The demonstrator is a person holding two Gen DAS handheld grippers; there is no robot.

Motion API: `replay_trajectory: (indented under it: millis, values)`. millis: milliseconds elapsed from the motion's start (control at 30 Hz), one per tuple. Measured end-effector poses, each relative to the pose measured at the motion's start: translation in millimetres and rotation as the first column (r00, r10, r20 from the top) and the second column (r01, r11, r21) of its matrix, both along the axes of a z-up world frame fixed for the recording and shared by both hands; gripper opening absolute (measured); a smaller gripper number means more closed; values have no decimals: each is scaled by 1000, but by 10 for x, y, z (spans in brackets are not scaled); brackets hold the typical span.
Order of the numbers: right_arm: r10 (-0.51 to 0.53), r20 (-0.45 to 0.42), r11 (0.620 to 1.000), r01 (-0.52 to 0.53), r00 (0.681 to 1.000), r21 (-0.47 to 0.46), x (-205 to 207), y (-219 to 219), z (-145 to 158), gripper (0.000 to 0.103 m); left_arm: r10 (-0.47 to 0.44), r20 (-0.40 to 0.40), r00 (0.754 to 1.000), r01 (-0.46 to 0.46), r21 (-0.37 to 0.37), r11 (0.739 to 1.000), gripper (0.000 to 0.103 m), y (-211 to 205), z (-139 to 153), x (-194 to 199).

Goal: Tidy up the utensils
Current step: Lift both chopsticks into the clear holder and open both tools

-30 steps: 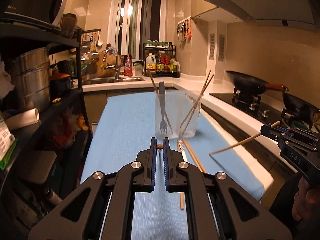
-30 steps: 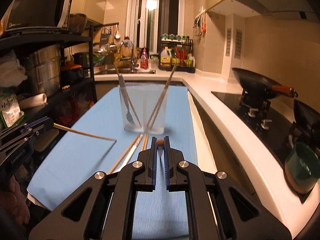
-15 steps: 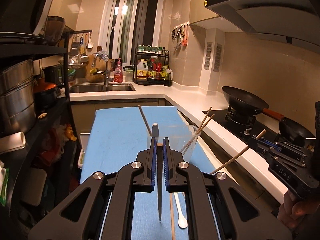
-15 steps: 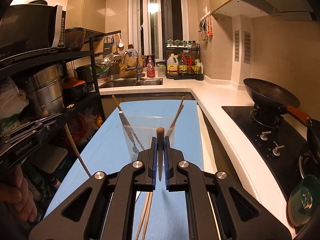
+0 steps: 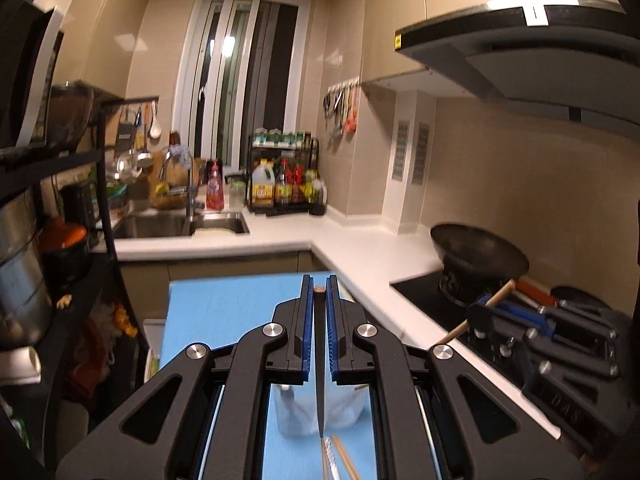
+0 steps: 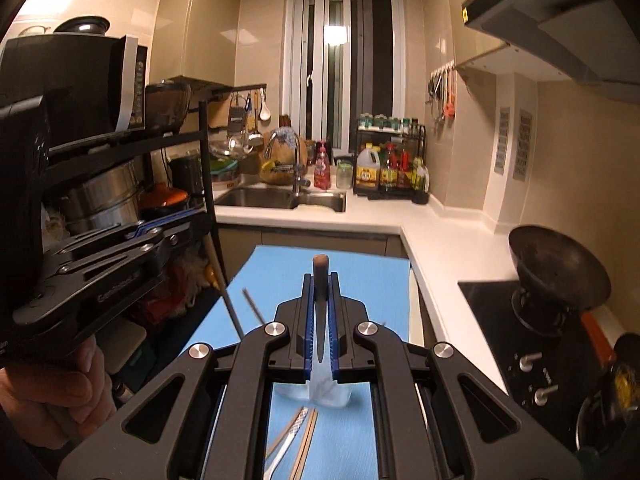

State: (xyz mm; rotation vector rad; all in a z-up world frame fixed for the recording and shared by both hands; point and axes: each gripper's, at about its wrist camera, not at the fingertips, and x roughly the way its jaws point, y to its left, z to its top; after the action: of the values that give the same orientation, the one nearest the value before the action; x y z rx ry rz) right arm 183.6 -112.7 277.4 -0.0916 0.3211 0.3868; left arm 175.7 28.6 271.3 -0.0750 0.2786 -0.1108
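My left gripper (image 5: 319, 285) is shut on a wooden chopstick (image 5: 319, 380) that hangs down between its fingers, tip over the clear glass cup (image 5: 316, 412) on the blue mat. My right gripper (image 6: 320, 280) is shut on another chopstick (image 6: 320, 308), upright, above the same cup (image 6: 320, 392). The right gripper and its chopstick show at the right of the left wrist view (image 5: 500, 312). The left gripper shows at the left of the right wrist view (image 6: 120, 264). A metal utensil (image 6: 294, 428) and chopsticks (image 6: 306, 444) lie on the mat by the cup.
The blue mat (image 6: 360, 276) covers the table. A white counter (image 5: 360, 252) runs along the right with a stove and black wok (image 5: 480, 256). A sink (image 6: 280, 198) is at the back. A black shelf rack (image 6: 120, 184) with pots stands at the left.
Both grippers have risen and tipped downward with their chopsticks, which now hang upright over the cup. The cup has dropped low in both views.
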Motion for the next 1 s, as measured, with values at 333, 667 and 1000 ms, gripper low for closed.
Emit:
replay_trajectory:
  millis: [333,667,1000]
  values:
    - [-25,-126,999,21,992,-36,592,113,-578,6,21,-58,998,-19,28,999,6,-106,-355,661]
    - [-34,-173,999,27,984,-40,577,81,-799,18,-22,-177,984,29,36,999,22,-121,-749,697]
    - [-36,-109,999,38,993,14,-199,-225,-842,18,15,-112,994,-19,-31,999,29,115,-744,-119]
